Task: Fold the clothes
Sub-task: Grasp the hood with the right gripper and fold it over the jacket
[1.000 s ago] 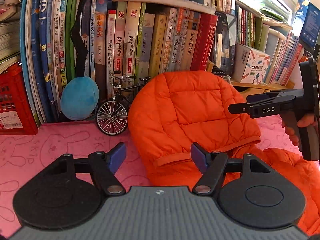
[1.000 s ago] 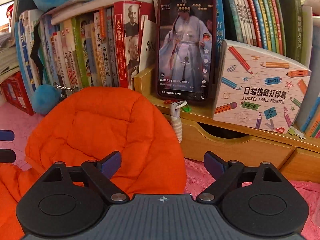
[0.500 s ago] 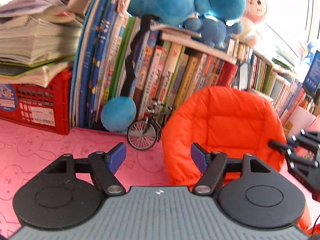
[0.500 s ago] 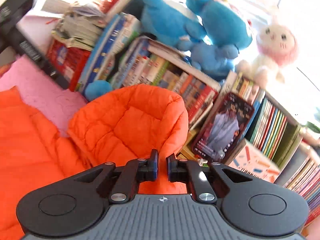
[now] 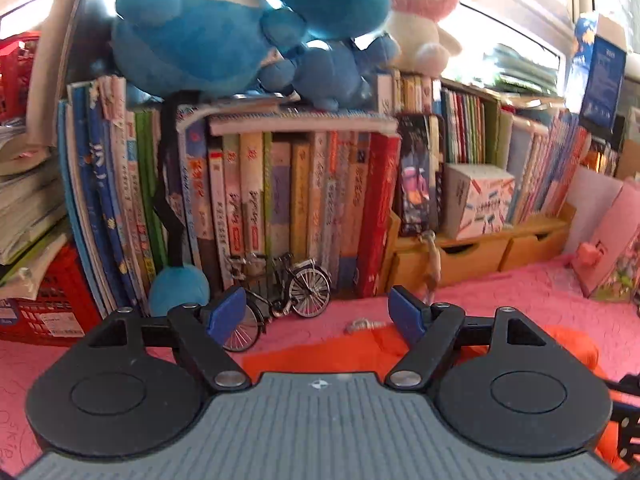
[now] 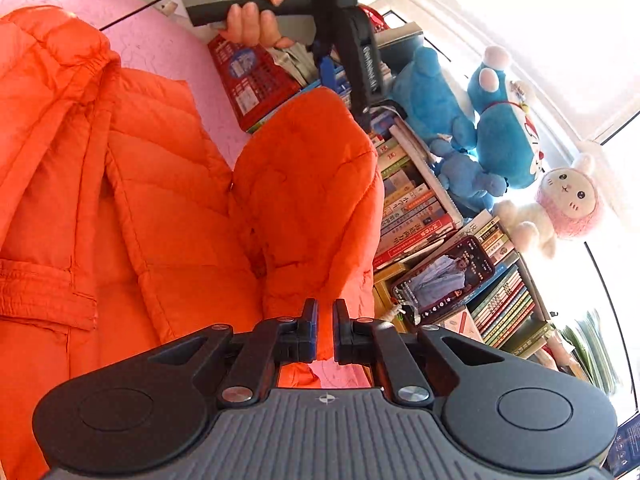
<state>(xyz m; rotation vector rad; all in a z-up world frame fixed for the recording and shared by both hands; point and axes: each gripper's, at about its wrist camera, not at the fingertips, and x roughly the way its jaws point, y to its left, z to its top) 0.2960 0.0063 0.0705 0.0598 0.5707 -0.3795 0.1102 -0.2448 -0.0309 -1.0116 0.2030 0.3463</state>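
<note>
An orange puffer jacket [image 6: 120, 200] lies spread on the pink cover [image 6: 168, 60], its hood [image 6: 312, 184] raised toward the bookshelf. My right gripper [image 6: 325, 332] is shut on the hood's near edge, with orange fabric pinched between the pads. A hand holds my left gripper [image 6: 346, 88] up above the hood's far side. In the left wrist view the left gripper [image 5: 318, 314] hangs over the jacket's edge [image 5: 360, 352]; its jaws are opening and nothing is between them.
A packed bookshelf [image 5: 280, 200] stands close behind, with blue plush toys [image 5: 224, 32] and a pink-and-white one [image 5: 420, 12] on top. A model bicycle [image 5: 288, 292], a red crate [image 5: 44, 304], a propped phone [image 6: 444, 276] and wooden drawers [image 5: 472, 252] line the back.
The right gripper closed on the hood's edge and rolled, drawing the hood away from the shelf. The left gripper rose and its jaws widened; the hood no longer stands before it.
</note>
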